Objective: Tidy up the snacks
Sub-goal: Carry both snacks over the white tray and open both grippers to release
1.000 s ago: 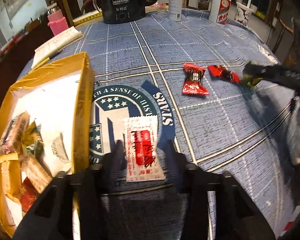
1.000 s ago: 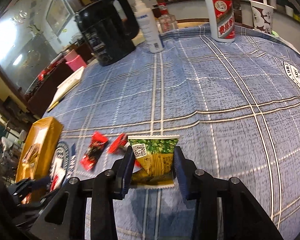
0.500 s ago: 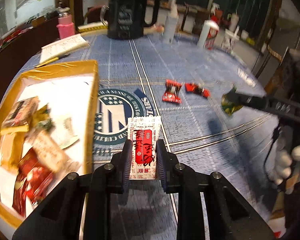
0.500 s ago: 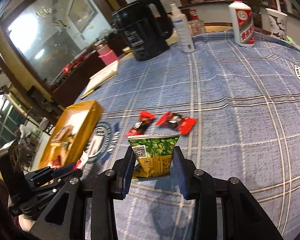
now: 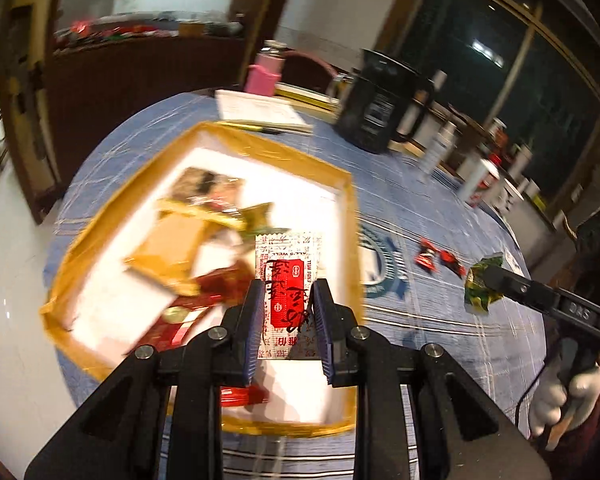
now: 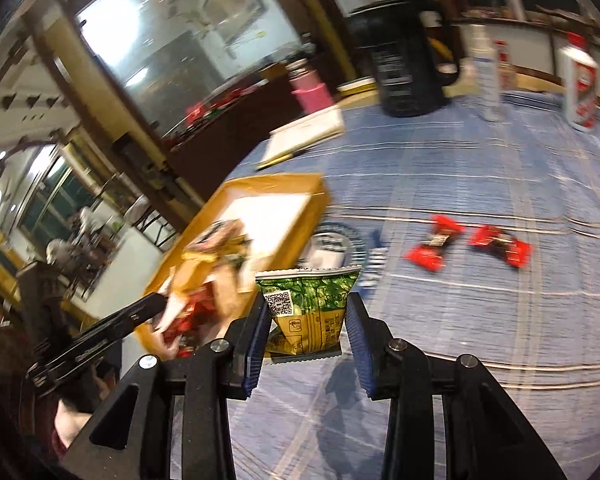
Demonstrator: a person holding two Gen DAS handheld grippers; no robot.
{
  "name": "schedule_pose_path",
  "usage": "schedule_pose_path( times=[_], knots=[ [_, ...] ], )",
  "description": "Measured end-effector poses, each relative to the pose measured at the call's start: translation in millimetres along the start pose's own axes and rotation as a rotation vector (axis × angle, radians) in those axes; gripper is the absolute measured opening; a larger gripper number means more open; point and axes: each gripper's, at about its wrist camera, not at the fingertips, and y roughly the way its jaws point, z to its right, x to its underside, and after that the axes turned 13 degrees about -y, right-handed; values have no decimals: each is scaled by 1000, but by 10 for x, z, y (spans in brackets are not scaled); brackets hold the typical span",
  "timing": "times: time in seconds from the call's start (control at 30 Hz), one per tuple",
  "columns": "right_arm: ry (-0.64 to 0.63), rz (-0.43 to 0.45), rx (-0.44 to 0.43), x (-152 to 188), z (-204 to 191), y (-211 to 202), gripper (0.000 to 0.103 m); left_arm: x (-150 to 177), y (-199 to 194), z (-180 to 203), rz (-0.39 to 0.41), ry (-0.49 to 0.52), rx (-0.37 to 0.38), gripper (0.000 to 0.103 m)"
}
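Note:
My left gripper [image 5: 287, 300] is shut on a white and red sachet [image 5: 288, 272] and holds it above the yellow-rimmed box [image 5: 350, 240], which holds several snack packets [image 5: 176, 248]. My right gripper [image 6: 306, 320] is shut on a green and yellow snack bag [image 6: 312, 304], held above the tablecloth just right of the box [image 6: 300, 224]. The bag also shows in the left wrist view [image 5: 480, 284]. Two red wrapped candies [image 6: 436, 244] [image 6: 500, 244] lie on the blue cloth to the right.
A black kettle [image 6: 408, 60], a pink bottle [image 6: 310, 88], a notepad with a pen [image 6: 304, 132], a clear bottle [image 6: 488, 76] and a white and red bottle [image 6: 580, 84] stand along the far side of the round table.
My left gripper has lifted the sachet off the cloth and carried it left, over the box. My right gripper has carried the green bag left, toward the box.

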Motion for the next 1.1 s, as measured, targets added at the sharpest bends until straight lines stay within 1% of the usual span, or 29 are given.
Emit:
schedule_pose_path(
  times=[0.13,0.3,0.4,0.5,0.57,0.7,0.8,0.87,0.93,1.0,1.1],
  knots=[
    [-55,-27,-38,-125,-375,295,38,-11,30,-224,3,-30,-21,22],
    [-101,-57,-40,-260,-668,621,38,-49,109,-443,-1,-59,-42,22],
    [-131,-80,-23,-330,-805,845,38,-50,156,-540,-17,-69,-40,22],
    [-154,-111,14,-404,-877,1111,38,-22,216,-581,-36,-65,-40,22],
    [-160,-126,42,-453,-882,1260,38,1,234,-597,-49,-64,-33,22],
    [-144,-156,86,-518,-819,1514,38,30,184,-609,-48,-53,-31,22],
    [-109,-139,105,-547,-748,1592,41,31,114,-593,-40,-44,-16,29],
    [-85,-105,108,-563,-696,1581,41,23,67,-585,-27,-41,-12,39],
    [-67,-72,102,-572,-660,1522,41,15,3,-583,-11,-48,-3,47],
    [-48,-35,100,-574,-615,1411,42,8,-36,-570,2,-54,2,50],
    [-27,-14,96,-570,-566,1274,44,22,-116,-529,19,-57,12,51]
  ],
)
